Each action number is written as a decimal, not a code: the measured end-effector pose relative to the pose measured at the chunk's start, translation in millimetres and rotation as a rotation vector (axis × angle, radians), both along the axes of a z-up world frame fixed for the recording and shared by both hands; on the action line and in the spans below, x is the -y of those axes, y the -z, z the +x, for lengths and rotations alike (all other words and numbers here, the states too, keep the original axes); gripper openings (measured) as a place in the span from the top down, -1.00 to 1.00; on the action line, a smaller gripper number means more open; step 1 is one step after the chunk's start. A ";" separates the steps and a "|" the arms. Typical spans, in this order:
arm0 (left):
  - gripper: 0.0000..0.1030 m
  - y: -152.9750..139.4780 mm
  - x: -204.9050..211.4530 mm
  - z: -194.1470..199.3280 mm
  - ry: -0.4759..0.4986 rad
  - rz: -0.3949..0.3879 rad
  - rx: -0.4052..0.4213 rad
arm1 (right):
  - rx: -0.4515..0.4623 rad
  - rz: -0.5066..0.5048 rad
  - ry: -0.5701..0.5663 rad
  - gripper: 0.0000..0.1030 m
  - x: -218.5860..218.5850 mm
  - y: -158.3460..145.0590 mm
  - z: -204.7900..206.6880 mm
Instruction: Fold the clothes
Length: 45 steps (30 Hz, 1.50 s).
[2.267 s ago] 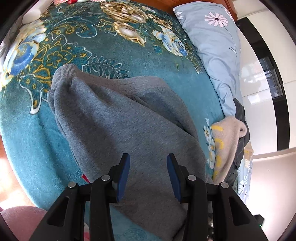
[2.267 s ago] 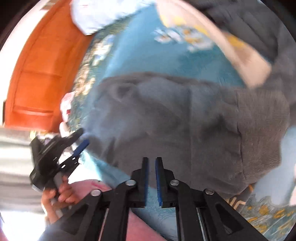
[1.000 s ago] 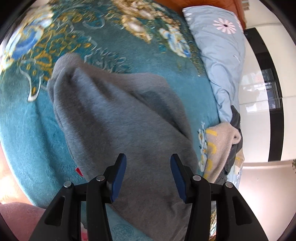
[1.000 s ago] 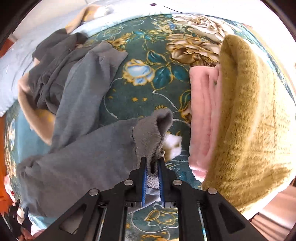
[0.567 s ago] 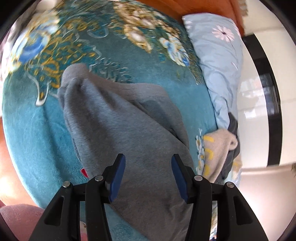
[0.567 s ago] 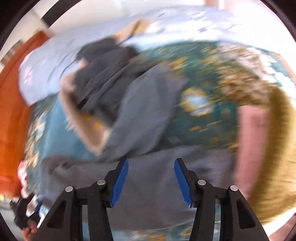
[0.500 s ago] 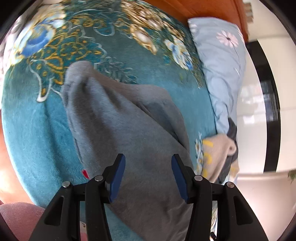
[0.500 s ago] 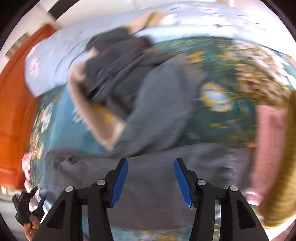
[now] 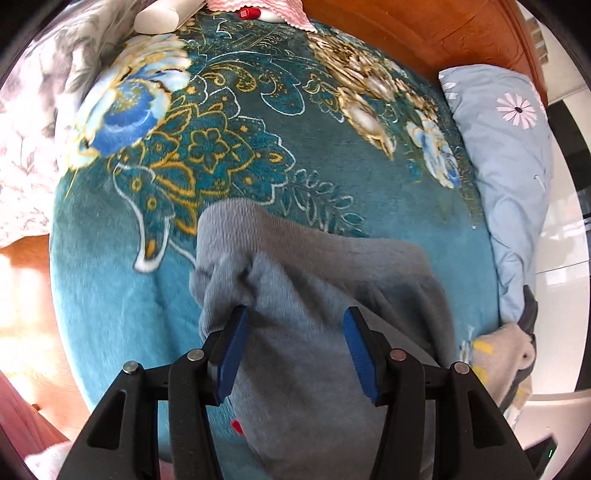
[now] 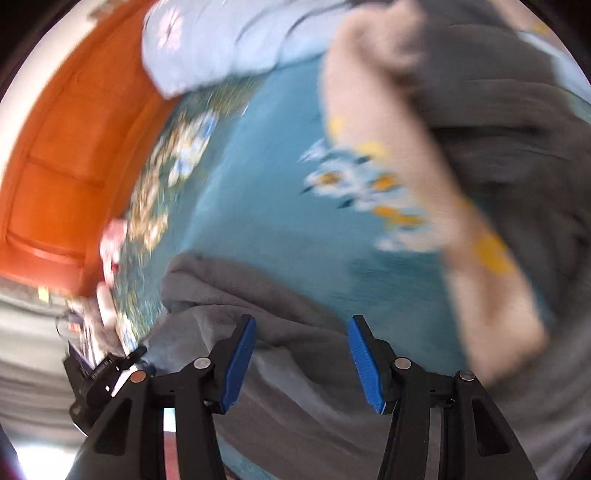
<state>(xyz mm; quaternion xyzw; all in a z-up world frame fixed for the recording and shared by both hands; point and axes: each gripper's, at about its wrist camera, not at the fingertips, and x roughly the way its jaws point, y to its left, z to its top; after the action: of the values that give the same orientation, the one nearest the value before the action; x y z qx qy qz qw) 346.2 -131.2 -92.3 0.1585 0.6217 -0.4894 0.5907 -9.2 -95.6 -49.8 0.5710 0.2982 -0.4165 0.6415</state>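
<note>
A grey sweatshirt (image 9: 314,295) lies on the teal floral blanket (image 9: 229,155), its ribbed hem bunched at the far end. My left gripper (image 9: 291,350) is open just above the garment, with fabric between its blue pads and the left pad at the bunched fold. In the blurred right wrist view, my right gripper (image 10: 301,362) is open over the same grey sweatshirt (image 10: 295,369). The left gripper also shows in the right wrist view (image 10: 107,365), at the garment's far left end.
A light blue flowered pillow (image 9: 517,155) lies at the right against an orange wooden headboard (image 9: 424,33). A beige flowered garment (image 10: 424,184) and dark grey clothes (image 10: 517,147) are piled beyond the sweatshirt. A floral quilt (image 9: 29,129) lies on the left.
My right gripper let go of the ribbed cuff, opened and swung across toward the headboard side. My left gripper moved forward to the sweatshirt's bunched hem, still open.
</note>
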 end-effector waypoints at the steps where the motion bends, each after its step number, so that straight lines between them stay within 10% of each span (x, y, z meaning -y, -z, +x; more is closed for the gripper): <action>1: -0.06 1.6 1.1 2.2 -0.002 0.003 0.004 | -0.017 0.005 -0.024 -0.08 8.1 6.3 12.8; 11: -0.06 -16.6 -8.6 5.2 -0.007 -0.130 0.093 | -0.107 0.028 -0.188 -0.08 67.7 51.4 102.7; 19: -0.06 0.3 -2.8 18.2 -0.059 -0.084 0.056 | -0.119 0.033 -0.287 -0.07 71.1 61.7 143.7; 25: -0.21 2.4 -1.2 15.1 -0.031 -0.093 0.019 | -0.150 0.036 -0.352 0.84 59.6 56.2 157.9; 35: -0.21 14.1 -1.8 17.8 -0.037 -0.054 -0.069 | -0.303 -0.407 -0.356 0.91 95.1 -69.6 195.9; 45: -0.21 28.6 -0.6 24.9 -0.071 -0.018 -0.155 | -0.286 -0.348 -0.277 0.91 119.5 -41.8 197.8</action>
<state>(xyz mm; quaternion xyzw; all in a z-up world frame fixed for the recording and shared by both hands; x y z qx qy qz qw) 371.1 -130.6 -120.9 0.0925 0.6664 -0.4845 0.5591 188.7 -215.1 -7.9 0.3412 0.3849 -0.4463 0.7323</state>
